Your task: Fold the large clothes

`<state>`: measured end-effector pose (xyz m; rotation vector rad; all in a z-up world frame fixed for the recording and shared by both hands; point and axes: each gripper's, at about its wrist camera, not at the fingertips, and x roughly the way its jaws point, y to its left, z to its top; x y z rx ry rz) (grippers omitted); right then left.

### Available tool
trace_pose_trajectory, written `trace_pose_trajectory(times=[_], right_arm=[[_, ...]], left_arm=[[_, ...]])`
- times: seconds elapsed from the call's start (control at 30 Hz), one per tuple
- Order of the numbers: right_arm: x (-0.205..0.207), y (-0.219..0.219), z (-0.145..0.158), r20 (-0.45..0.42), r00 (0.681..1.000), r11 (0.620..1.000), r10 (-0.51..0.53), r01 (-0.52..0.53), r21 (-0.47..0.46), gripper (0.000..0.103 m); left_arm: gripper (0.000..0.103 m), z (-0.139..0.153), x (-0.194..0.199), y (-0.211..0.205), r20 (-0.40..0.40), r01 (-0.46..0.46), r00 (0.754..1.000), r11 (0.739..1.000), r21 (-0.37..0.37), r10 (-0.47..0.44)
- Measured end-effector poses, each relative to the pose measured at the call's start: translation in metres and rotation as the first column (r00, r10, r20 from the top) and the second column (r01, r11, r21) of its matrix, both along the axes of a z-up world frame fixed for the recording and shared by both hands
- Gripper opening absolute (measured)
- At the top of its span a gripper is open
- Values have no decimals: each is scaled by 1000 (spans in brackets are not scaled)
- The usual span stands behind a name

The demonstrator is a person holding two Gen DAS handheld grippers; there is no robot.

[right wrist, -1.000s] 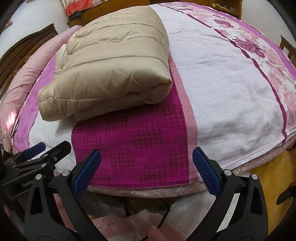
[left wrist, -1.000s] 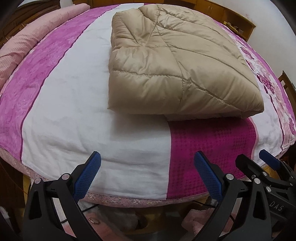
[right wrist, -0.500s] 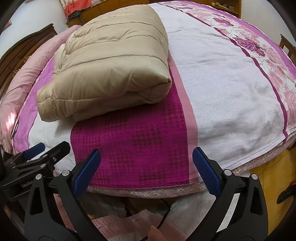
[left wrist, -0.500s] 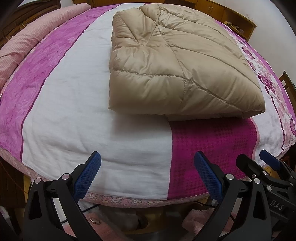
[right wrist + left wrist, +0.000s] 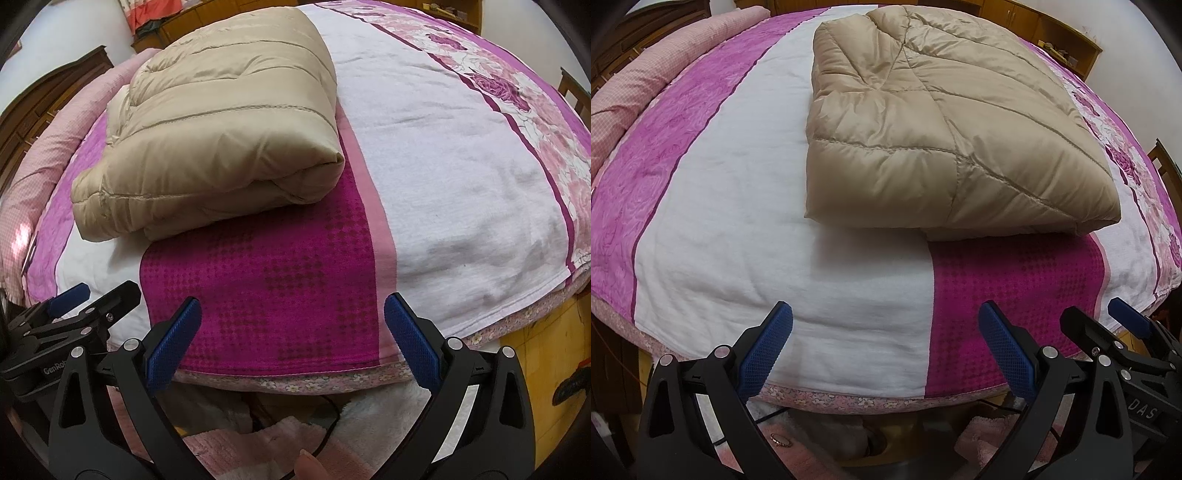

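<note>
Left hand-held gripper (image 5: 884,343) and right hand-held gripper (image 5: 291,341), marked "DAS" & "GenRob…", both w/ jaws apart, empty, near bed (image 5: 738,229) edge; folded quilted tan jacket (image 5: 942,129) on bed's towelling cover.

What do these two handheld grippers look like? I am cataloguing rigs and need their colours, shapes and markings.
Both are alike. The left gripper and right gripper have matte black angular frames with silver pivot bolts and two fingers carrying blue textured pads. White lettering reads "DAS" on the right one and "GenRob", cut off, on the left. No sleeves show.
</note>
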<state>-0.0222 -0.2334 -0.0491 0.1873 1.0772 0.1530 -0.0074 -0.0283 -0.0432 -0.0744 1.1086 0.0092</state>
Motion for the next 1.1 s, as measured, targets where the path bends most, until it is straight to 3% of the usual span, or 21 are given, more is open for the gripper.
trace_pose_trajectory(times=[1.1], right_arm=[[5, 1, 4, -13, 1000, 1000, -5, 4, -25, 99]], left_arm=[[96, 5, 4, 2, 13, 7, 1000, 1000, -9, -7]])
